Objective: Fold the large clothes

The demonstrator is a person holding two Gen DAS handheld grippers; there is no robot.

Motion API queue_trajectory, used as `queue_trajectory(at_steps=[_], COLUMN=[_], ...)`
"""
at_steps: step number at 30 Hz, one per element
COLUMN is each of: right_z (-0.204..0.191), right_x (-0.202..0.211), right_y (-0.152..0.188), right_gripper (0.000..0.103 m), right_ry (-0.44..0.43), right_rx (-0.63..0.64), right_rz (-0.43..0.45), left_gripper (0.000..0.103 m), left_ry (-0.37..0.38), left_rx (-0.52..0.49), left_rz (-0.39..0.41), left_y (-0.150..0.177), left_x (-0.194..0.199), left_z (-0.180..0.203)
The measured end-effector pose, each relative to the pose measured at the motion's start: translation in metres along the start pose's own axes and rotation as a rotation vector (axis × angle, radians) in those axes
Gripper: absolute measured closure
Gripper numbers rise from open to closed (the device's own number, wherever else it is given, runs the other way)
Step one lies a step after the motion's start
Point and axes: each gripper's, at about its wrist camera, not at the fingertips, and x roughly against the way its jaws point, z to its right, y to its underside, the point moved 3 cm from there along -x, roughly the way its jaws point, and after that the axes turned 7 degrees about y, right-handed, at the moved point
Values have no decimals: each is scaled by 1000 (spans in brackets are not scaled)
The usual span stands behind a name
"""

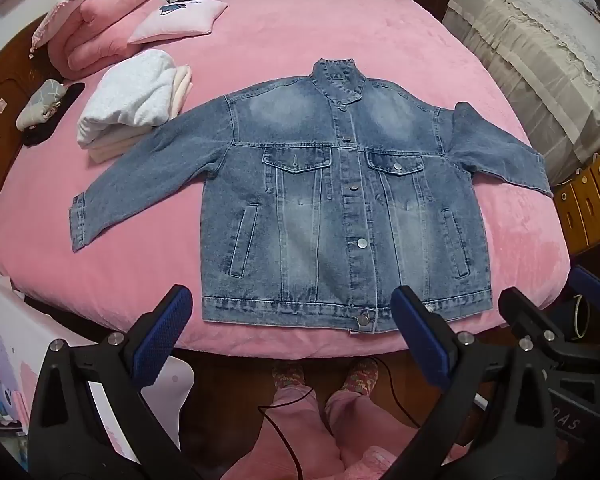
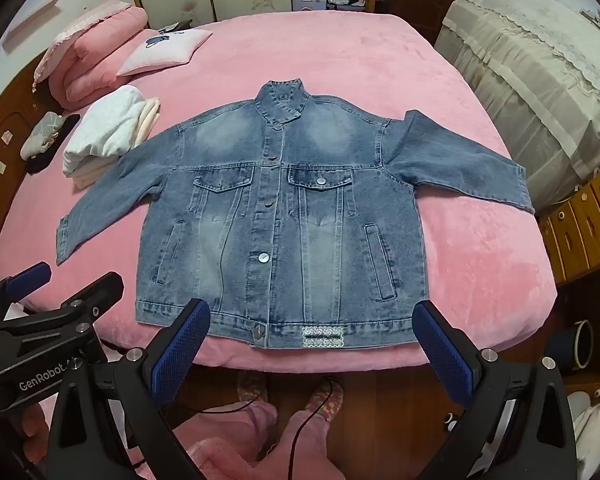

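One denim jacket [image 1: 340,208], right cuff cut off

Both views are evenly and fairly brightly lit by soft indoor light from above; no lamp shows. Shadows are faint: a thin dark line under the jacket [image 1: 340,200] hem and a dim floor below the bed [image 1: 500,248] edge. There is no harsh glare, only small glints on the metal buttons. The fisheye bends the bed edges and room into curves, and the corners go black. The centre is sharp; the rims soften slightly.
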Motion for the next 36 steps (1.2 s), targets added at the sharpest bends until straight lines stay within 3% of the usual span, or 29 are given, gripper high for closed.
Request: queue_trajectory(at_steps=[36], right_z=[4], right_x=[7], right_y=[4], right_gripper=[0], right_ry=[1], right_rx=[-2], right_rz=[8], left_gripper=[5], left_ry=[7], left_rx=[2], left_rz=[8], left_y=[0], left_x=[1], left_z=[0])
